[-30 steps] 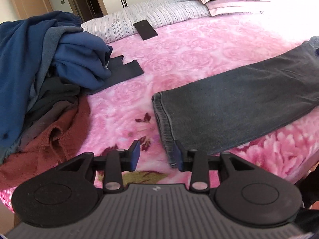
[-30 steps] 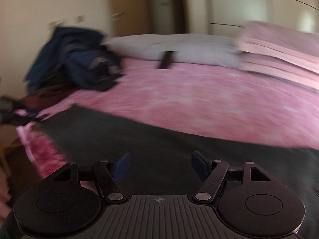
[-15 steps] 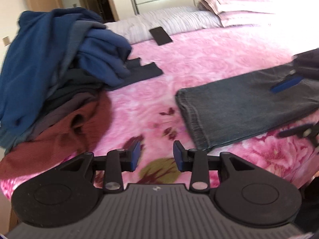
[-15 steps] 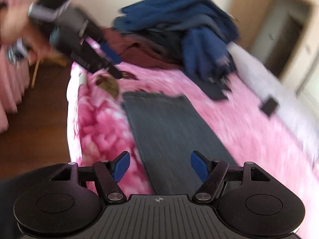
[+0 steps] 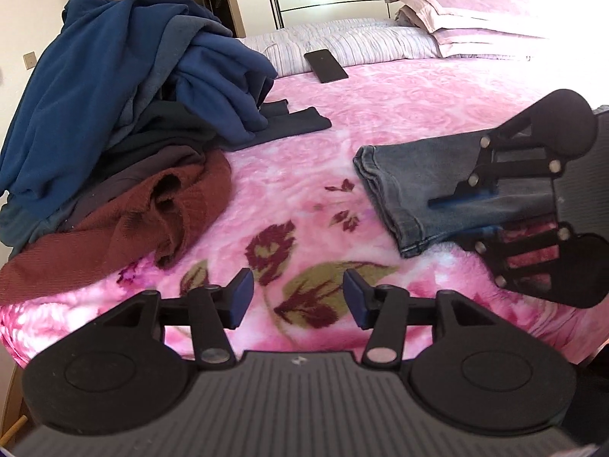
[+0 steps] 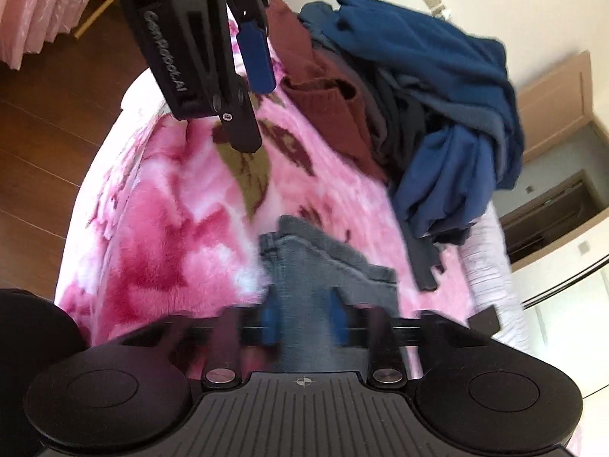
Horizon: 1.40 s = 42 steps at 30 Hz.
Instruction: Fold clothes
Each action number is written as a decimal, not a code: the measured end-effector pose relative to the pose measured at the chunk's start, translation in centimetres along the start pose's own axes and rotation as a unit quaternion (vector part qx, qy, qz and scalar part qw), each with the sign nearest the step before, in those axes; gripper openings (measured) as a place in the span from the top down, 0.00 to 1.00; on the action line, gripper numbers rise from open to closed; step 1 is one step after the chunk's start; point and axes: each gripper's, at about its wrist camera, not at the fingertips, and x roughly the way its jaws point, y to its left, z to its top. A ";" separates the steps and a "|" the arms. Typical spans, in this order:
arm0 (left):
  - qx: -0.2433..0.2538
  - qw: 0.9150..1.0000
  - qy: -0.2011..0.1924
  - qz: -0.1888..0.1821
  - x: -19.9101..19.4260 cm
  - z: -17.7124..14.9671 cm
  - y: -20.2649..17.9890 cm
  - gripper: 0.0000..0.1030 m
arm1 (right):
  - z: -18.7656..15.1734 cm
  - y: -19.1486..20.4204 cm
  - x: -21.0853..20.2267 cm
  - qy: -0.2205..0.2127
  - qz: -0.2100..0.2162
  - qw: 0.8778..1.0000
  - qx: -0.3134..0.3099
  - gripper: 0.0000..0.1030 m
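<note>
Folding of the jeans (image 5: 426, 190) is judged to be in hand, at the stage where the leg end is being gripped so that it can be carried over the rest of the garment.

Nearest in the right wrist view, the right gripper (image 6: 304, 321) is seen with its 2 blue pads set on either side of the denim, which runs up between them from the bottom of the frame. The pads are blurred, so it cannot be told whether the cloth is clamped or only straddled. In the left wrist view, the same gripper (image 5: 460, 215) is seen reaching in from the right over the hem end of the jeans.

The left gripper (image 5: 296, 302) is held with its jaws released and wide apart; nothing is between them, and only the pink floral blanket (image 5: 380, 122) is seen beyond its pads. The hem is well to the right of and beyond these jaws, not touched by them.

Further off, a pile of unfolded clothes is heaped on the left of the bed: a rust-red garment (image 5: 125, 224) at the near edge and a blue garment (image 5: 95, 91) on top. A dark phone (image 5: 326, 65) lies beyond, by the striped pillow (image 5: 361, 42).

The next move is judged to call for a firm clamp on the hem, the other corner being taken by the left gripper, and the end being lifted evenly.
</note>
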 end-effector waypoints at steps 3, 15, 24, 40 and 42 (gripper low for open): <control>0.006 1.000 -0.006 -0.001 -0.3 0.4 -0.5 0.52 | -0.3 -1.7 -1.3 -0.024 -0.003 0.998 0.062 0.96; 0.095 0.990 -0.069 -0.082 -0.2 7.4 -8.9 0.46 | -22.7 -17.5 -24.9 -0.165 -0.211 0.750 0.604 0.97; 0.193 0.960 -0.084 -0.183 2.3 14.1 -20.4 0.43 | -43.6 -11.4 -26.1 -0.002 -0.197 0.546 0.815 0.97; 0.324 0.914 -0.015 -0.243 12.4 18.9 -33.2 0.40 | -45.5 -10.8 -29.8 0.000 -0.178 0.532 0.828 0.88; 0.328 0.914 0.005 -0.238 13.6 18.1 -32.9 0.40 | -44.6 -10.7 -30.9 0.018 -0.204 0.550 0.810 0.76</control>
